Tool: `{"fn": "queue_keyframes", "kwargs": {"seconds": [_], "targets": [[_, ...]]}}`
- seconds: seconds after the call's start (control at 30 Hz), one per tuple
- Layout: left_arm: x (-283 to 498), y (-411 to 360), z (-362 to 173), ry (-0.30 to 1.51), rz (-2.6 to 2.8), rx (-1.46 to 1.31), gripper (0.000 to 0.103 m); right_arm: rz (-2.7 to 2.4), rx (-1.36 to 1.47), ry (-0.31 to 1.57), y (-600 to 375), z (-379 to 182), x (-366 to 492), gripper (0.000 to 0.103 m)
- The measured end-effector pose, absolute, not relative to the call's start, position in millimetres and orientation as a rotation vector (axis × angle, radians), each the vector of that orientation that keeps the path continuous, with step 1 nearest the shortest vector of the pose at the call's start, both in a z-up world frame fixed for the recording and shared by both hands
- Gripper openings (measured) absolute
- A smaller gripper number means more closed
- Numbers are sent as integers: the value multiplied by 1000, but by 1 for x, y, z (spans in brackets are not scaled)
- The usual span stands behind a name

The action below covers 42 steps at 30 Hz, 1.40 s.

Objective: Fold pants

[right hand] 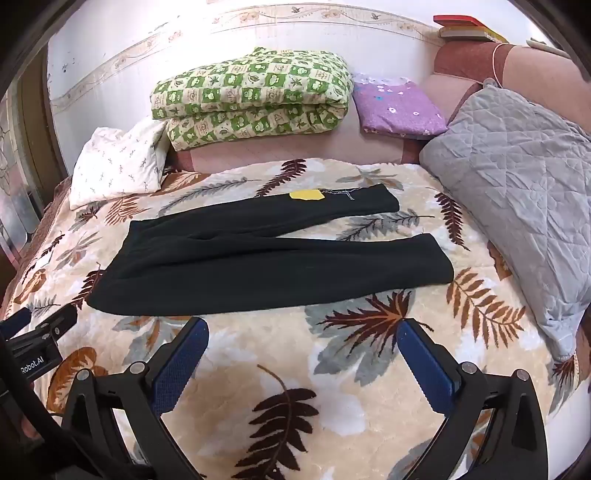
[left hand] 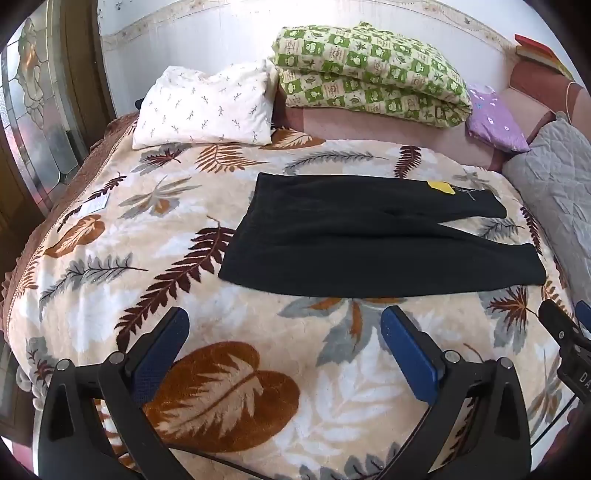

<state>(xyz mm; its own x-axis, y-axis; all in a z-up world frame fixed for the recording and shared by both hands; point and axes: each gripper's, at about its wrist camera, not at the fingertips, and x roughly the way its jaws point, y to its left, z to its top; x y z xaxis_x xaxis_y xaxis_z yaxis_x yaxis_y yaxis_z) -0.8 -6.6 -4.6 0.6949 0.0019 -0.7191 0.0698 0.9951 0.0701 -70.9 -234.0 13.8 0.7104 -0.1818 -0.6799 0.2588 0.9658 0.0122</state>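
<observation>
Black pants lie flat on the leaf-patterned blanket, waist to the left, two legs spread to the right, a yellow tag on the far leg. They also show in the right wrist view. My left gripper is open and empty, just in front of the pants' near edge. My right gripper is open and empty, also just short of the near edge. The right gripper shows at the left view's right edge; the left gripper at the right view's left edge.
A white pillow, a folded green checked quilt and a purple cloth lie at the head of the bed. A grey quilted pillow sits at the right. Books rest on the headboard ledge.
</observation>
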Motion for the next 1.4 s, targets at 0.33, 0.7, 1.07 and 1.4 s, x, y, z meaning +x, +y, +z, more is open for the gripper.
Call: {"fn": "queue_keyframes", "kwargs": {"seconds": [0.33,0.7,1.07,1.4], "targets": [[2,3,-5,800,-52,62,103,-247,106,755,-233,9,-71,102],[2,4,-5,801,-54,60,103,-247,107,758,-233,9,-71,102],[2,4,-5,802,-57,62,103,-246,108,759,-231,9,-71,102],[1,4,-7,804,-57,67,103,-245,109,760,-232,9,-70,102]]}}
